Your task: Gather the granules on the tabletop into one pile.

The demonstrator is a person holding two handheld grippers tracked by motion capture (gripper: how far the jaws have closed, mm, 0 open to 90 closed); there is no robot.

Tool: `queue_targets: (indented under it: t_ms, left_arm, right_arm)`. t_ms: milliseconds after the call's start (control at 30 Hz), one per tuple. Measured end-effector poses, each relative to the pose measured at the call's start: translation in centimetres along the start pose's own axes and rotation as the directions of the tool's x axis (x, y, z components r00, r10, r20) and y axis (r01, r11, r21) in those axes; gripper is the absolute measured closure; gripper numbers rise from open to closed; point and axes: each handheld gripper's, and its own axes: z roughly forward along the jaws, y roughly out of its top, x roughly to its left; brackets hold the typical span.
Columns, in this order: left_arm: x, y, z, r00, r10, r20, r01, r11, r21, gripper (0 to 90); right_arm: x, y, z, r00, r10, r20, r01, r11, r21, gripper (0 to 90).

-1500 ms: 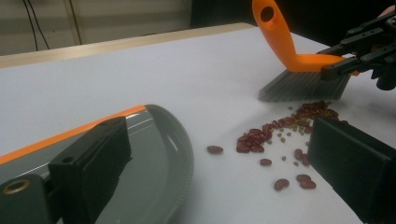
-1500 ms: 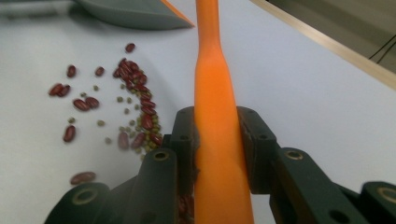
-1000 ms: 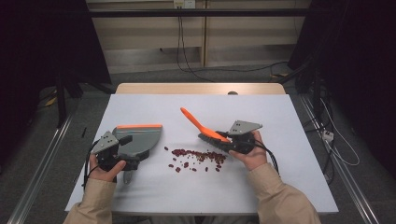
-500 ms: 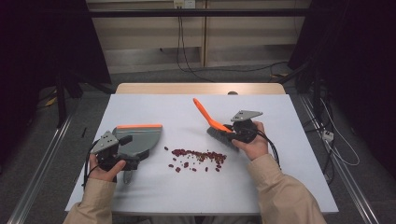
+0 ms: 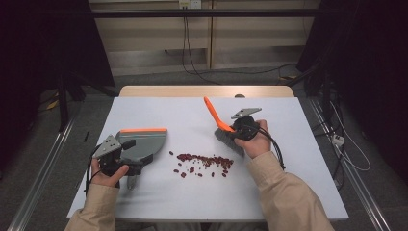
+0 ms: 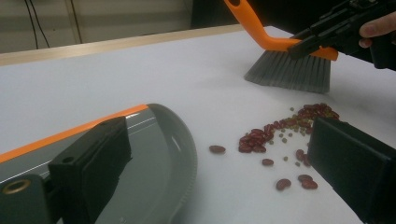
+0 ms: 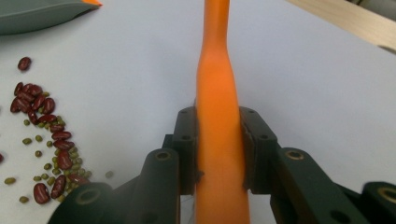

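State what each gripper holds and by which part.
The right gripper clamps the brush by its orange handle. The left gripper holds the dustpan at its rear, handle end; the exact hold is hidden.

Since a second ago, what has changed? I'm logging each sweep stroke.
The right hand-held gripper, shut on the brush, drew back from the beans toward the table's far right; the bristles now sit apart from the pile. The left hand-held gripper kept holding the dustpan in place, and the beans stayed put.
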Motion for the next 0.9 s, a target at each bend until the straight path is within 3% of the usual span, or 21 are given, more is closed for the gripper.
queue_targets:
  t_ms: [67,167,433,700,900]
  left_arm:
    - [0.0,0.0,0.0,1.0000,0.000,-0.001,0.000,1.0000,-0.002,5.8]
    - [0.0,0.0,-0.1,1.0000,0.000,-0.002,0.000,1.0000,-0.005,5.9]
    - [0.0,0.0,-0.1,1.0000,0.001,-0.004,-0.001,1.0000,-0.006,5.9]
    - [-0.1,0.1,-0.2,1.0000,0.001,-0.005,-0.001,0.9999,-0.011,5.9]
    - [-0.1,0.1,-0.1,1.0000,0.003,-0.002,-0.003,0.9999,-0.010,5.9]
  right_arm:
    - [-0.1,0.1,0.0,0.9993,0.037,-0.005,-0.037,0.999,-0.002,71.5]
    - [0.1,0.3,-0.3,0.9966,0.081,-0.011,-0.082,0.995,-0.049,71.5]
    - [2.2,1.3,-1.1,0.9743,0.194,-0.114,-0.212,0.961,-0.179,71.6]
    - [5.3,2.1,-0.4,0.9490,0.239,-0.206,-0.278,0.941,-0.192,71.6]
    - [7.1,2.2,0.2,0.9318,0.255,-0.258,-0.306,0.935,-0.180,71.6]
